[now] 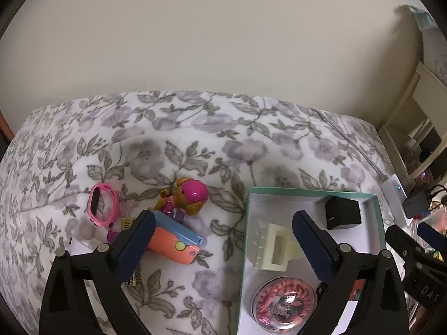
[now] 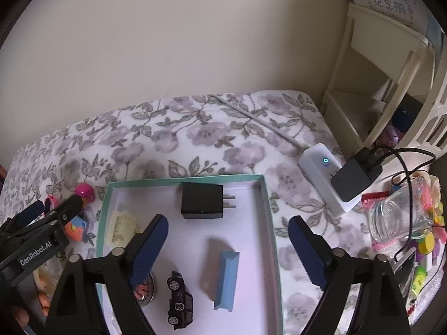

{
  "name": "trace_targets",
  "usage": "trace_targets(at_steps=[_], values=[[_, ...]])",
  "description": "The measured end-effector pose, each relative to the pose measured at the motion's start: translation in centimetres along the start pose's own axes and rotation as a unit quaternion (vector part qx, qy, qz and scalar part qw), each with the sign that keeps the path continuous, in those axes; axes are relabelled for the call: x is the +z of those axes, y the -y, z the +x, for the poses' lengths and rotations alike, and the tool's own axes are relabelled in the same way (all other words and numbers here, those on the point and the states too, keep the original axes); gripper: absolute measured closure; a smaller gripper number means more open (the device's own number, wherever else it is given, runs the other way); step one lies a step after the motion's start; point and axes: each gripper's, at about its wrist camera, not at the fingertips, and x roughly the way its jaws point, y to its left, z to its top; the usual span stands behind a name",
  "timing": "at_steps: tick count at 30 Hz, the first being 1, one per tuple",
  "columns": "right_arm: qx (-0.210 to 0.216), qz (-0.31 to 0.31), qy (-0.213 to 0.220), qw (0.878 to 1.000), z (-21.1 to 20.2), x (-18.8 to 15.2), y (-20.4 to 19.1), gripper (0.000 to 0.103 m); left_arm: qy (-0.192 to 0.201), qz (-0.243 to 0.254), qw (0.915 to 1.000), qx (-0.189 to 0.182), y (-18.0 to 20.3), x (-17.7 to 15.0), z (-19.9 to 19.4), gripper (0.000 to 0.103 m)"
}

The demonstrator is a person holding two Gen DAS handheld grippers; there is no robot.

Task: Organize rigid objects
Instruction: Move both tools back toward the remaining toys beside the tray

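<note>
Both the left gripper [image 1: 223,231] and right gripper [image 2: 227,234] gape empty over a shallow teal-rimmed cardboard tray [image 2: 266,203] on the floral fleece bed [image 2: 195,128]; inside lie a boxy black charger [image 2: 201,201], blue block [image 2: 226,279] and ribbed cream clip [image 1: 275,248].

"GenRobot.AI" showing in white letters on left tool [image 2: 42,215] body, right wrist view. "DAS" showing on right tool [image 1: 413,240] body, left wrist view. Chinese characters showing on board [image 2: 391,0] above shelf, too small to read.
</note>
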Motion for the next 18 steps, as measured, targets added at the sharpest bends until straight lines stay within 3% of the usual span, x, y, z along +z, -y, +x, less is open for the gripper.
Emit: trace_targets(at_steps=[6, 18], values=[[0.002, -0.004, 0.001, 1.000, 0.6, -0.1, -0.6, 0.000, -0.008, -0.017, 0.9998, 0.004, -0.8, 0.0, 0.3, 0.005], [0.019, -0.006, -0.003, 1.000, 1.4, -0.4, -1.5, 0.000, -0.020, -0.037, 0.9990, 0.016, -1.9, 0.0, 0.7, 0.005]])
